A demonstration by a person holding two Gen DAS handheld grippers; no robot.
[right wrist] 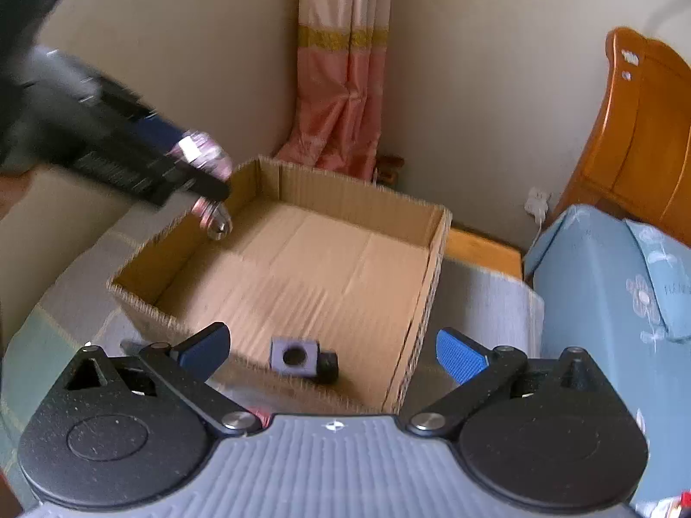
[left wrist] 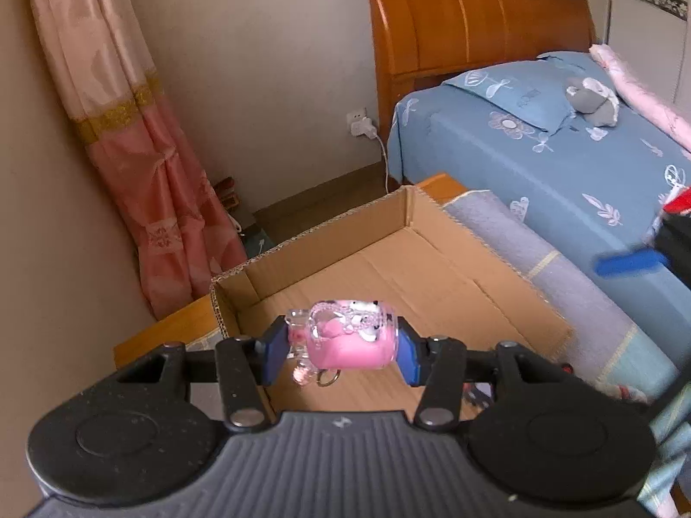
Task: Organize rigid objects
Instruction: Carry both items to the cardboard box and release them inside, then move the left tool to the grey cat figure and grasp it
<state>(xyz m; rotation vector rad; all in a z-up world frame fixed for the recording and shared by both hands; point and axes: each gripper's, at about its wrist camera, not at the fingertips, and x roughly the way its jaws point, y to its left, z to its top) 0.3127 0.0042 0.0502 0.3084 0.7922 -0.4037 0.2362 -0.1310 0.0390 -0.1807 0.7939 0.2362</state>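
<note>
My left gripper [left wrist: 343, 352] is shut on a small pink case with clear charms and a key ring [left wrist: 345, 339], and holds it above the open cardboard box [left wrist: 328, 237]. In the right wrist view the left gripper [right wrist: 203, 172] appears blurred over the box's far left corner, the pink case [right wrist: 207, 157] between its jaws. My right gripper [right wrist: 332, 347] is open and empty above the near side of the box [right wrist: 432, 267]. A small grey and black block with a round hole [right wrist: 302, 358] lies on the box floor between my right fingers.
The box sits on a grey and green cloth [right wrist: 483, 302] over a wooden table [right wrist: 483, 246]. A bed with a blue sheet [left wrist: 561, 159] and wooden headboard [left wrist: 466, 13] stands to the right. A pink curtain [left wrist: 142, 164] hangs in the corner. My right gripper's blue finger [left wrist: 630, 261] shows at the right edge.
</note>
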